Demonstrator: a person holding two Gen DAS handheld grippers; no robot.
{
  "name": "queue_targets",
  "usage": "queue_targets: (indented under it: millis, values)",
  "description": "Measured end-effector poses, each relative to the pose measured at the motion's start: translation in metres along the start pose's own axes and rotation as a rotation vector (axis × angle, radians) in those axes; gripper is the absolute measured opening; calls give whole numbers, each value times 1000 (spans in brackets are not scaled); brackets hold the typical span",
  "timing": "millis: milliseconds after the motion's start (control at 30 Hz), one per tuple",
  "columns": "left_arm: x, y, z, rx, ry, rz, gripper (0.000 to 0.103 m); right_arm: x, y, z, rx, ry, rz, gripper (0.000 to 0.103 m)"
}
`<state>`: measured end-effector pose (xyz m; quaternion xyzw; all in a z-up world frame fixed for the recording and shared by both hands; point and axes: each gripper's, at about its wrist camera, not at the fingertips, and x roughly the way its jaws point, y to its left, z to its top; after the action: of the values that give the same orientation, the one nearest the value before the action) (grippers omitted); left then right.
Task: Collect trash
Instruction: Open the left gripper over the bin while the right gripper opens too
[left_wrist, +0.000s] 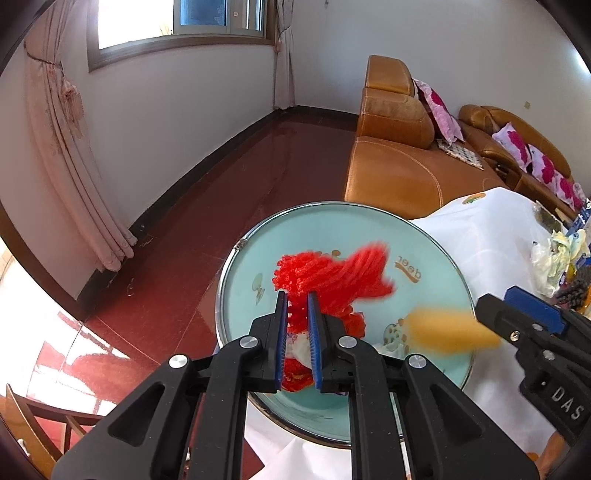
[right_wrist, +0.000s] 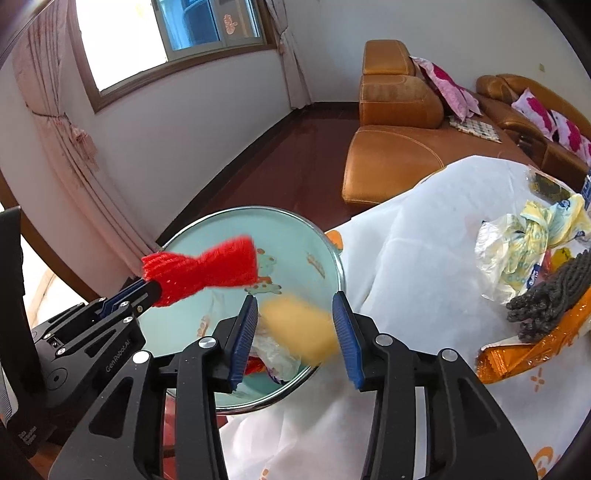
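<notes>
Left wrist view: my left gripper (left_wrist: 297, 301) is pinched nearly shut on a piece of red foam netting (left_wrist: 332, 277), which hangs over the pale green basin (left_wrist: 436, 258) serving as the trash bin. The netting looks very light, soft and springy; I judge a pinch anywhere on its bunched middle holds it, though it may cling to the ribbed pads on release. At right the right gripper (left_wrist: 491, 314) comes in at the basin's edge, with a blurred yellow-orange piece (left_wrist: 450, 330) just off its tip above the basin. Whether that claw grips the piece I cannot tell from here. More scraps lie on the white tablecloth (left_wrist: 491, 236) at far right. Right wrist view: the jaws stand partly apart, the yellow-orange piece (right_wrist: 299, 328) between the pads and smeared with motion. It touches neither pad that I can see, so I read it as let go and dropping towards the basin (right_wrist: 207, 236). It looks light, perhaps foam or peel. This view adds what the other hides: crumpled plastic (right_wrist: 277, 350) already in the basin, and the remaining pile on the cloth, namely yellow-white wrappers (right_wrist: 532, 240), a dark grey netting bundle (right_wrist: 550, 291) and an orange packet (right_wrist: 524, 350). Thin film is slippery; I would pinch a crumpled fold.
</notes>
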<state>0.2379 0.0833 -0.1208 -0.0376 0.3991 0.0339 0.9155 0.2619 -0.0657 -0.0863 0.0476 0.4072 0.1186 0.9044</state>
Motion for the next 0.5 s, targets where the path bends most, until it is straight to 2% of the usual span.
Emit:
queue_targets:
  millis: [100, 167, 200, 267, 333, 400, 467, 500]
  values:
    - [-1, -1, 1, 1, 3, 6, 12, -6, -3, 1, 8, -15, 1, 43]
    - [-2, -3, 1, 4, 4, 11, 24, -11, -4, 2, 14, -26, 1, 43]
    - [-3, -3, 0, 5, 2, 14, 27, -16, -5, 2, 17, -36, 0, 43]
    - [-6, -4, 0, 8, -3, 24, 41, -23, -6, 1, 21, -51, -7, 43]
    - [-11, -6, 0, 10, -16, 37, 51, -31, -7, 0, 23, -69, -28, 43]
    - [-17, -8, 1, 17, -30, 39, 56, -41, -10, -2, 21, -94, -60, 43]
    - [-23, -12, 2, 22, -41, 39, 67, -49, -15, -5, 26, -114, -82, 48]
    - [-26, -14, 2, 26, -49, 41, 68, -54, -19, -7, 33, -124, -94, 48]
